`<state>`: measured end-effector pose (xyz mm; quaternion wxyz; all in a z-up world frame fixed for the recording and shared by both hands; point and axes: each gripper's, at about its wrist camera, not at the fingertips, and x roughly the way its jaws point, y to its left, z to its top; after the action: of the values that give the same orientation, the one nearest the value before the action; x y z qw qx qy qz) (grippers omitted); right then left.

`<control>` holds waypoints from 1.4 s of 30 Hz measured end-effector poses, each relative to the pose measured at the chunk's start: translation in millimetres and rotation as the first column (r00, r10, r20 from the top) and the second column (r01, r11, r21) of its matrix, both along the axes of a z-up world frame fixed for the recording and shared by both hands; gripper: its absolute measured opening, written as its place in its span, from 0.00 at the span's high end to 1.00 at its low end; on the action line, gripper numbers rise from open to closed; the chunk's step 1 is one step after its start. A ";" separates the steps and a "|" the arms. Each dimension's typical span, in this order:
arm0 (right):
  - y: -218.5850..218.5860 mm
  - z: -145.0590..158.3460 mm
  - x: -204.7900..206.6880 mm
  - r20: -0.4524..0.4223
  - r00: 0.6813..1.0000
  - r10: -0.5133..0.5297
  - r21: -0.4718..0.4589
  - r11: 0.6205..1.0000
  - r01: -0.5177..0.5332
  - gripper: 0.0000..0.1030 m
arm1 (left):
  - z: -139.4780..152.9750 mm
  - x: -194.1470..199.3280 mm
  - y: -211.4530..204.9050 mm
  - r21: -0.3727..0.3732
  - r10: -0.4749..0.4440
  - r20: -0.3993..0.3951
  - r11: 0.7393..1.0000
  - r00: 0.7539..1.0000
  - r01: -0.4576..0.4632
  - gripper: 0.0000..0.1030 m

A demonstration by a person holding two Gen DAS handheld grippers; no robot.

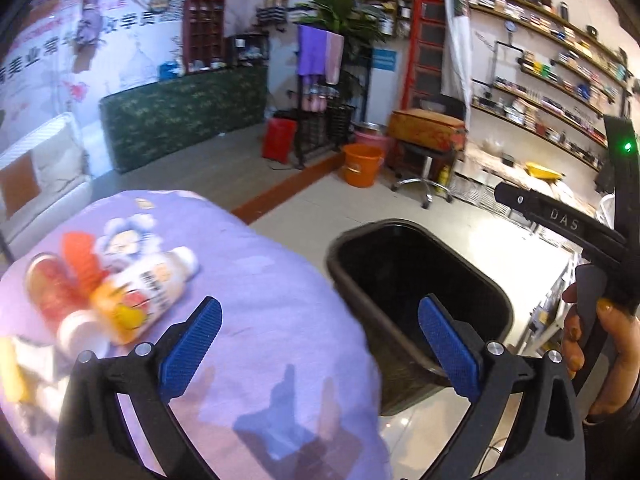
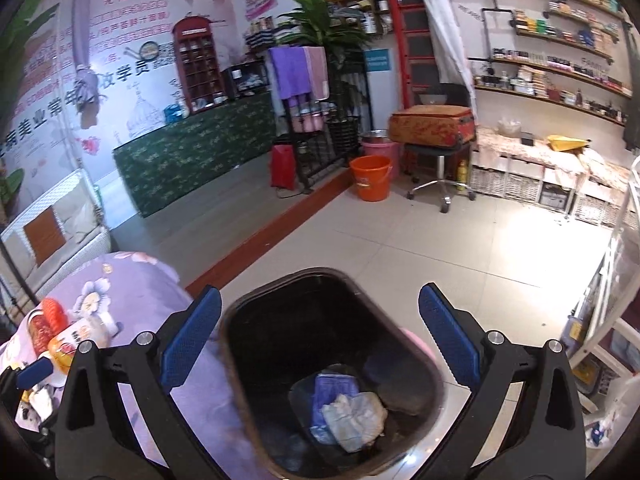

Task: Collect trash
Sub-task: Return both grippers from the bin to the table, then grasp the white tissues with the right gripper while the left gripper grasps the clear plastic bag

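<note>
While both grippers hang spread wide and empty, left gripper beside black bin, right gripper over it, crumpled trash at bin's bottom, bottles on purple cloth just beside bin

Looks like a beauty shop: wall shelves packed with small product boxes, promo posters, rolling stool, towel rack.

Dark open bin holding crumpled wrappers; toppled bottles on lilac cloth beside it.
</note>
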<state>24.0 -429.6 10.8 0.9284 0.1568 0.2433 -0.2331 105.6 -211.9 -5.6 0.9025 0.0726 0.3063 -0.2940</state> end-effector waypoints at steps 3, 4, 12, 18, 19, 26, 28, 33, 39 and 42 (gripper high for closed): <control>19.1 -0.1 14.7 -0.017 0.998 0.060 -0.003 0.998 -0.060 0.05 | 0.1 0.1 23.7 -0.016 0.057 -0.002 0.998 0.998 -0.057 0.06; 26.2 -0.5 18.0 -0.015 0.997 0.078 -0.006 0.997 -0.078 0.05 | -0.5 1.0 32.2 -0.023 0.079 -0.010 0.997 0.997 -0.079 0.06; 89.2 -4.0 47.4 -0.044 0.962 0.270 -0.024 0.962 -0.271 0.05 | -10.6 -3.4 105.4 -0.051 0.255 -0.036 0.965 0.966 -0.257 0.06; 145.3 -14.5 66.9 -0.096 0.901 0.423 -0.023 0.904 -0.427 0.05 | -10.6 -10.0 152.2 -0.073 0.367 -0.042 0.926 0.929 -0.369 0.06; 155.0 -16.6 69.1 -0.100 0.888 0.449 -0.018 0.891 -0.453 0.05 | -11.9 -10.7 161.7 -0.079 0.382 -0.047 0.920 0.923 -0.385 0.06; 217.4 -21.9 82.8 -0.115 0.805 0.581 0.010 0.811 -0.584 0.05 | -18.6 -19.8 207.8 -0.083 0.476 -0.063 0.873 0.877 -0.480 0.06; 231.1 -22.6 85.1 -0.122 0.784 0.608 0.017 0.792 -0.611 0.05 | -22.9 -23.6 224.2 -0.086 0.501 -0.078 0.858 0.862 -0.506 0.06; 263.8 -25.4 88.4 -0.136 0.735 0.665 0.024 0.744 -0.668 0.05 | -29.9 -35.2 268.0 -0.099 0.567 -0.113 0.811 0.816 -0.577 0.06; 298.5 -32.7 89.1 -0.150 0.677 0.720 0.035 0.689 -0.724 0.05 | -42.3 -45.5 314.9 -0.103 0.636 -0.169 0.748 0.753 -0.655 0.11; 319.0 -36.5 89.2 -0.165 0.631 0.758 0.040 0.644 -0.764 0.05 | -46.6 -44.3 328.4 -0.117 0.641 -0.210 0.734 0.739 -0.669 0.13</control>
<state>113.2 -110.7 -25.8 0.9187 0.0037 0.3595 0.1636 61.3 116.4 -52.2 0.9240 -0.1472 0.3527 0.0117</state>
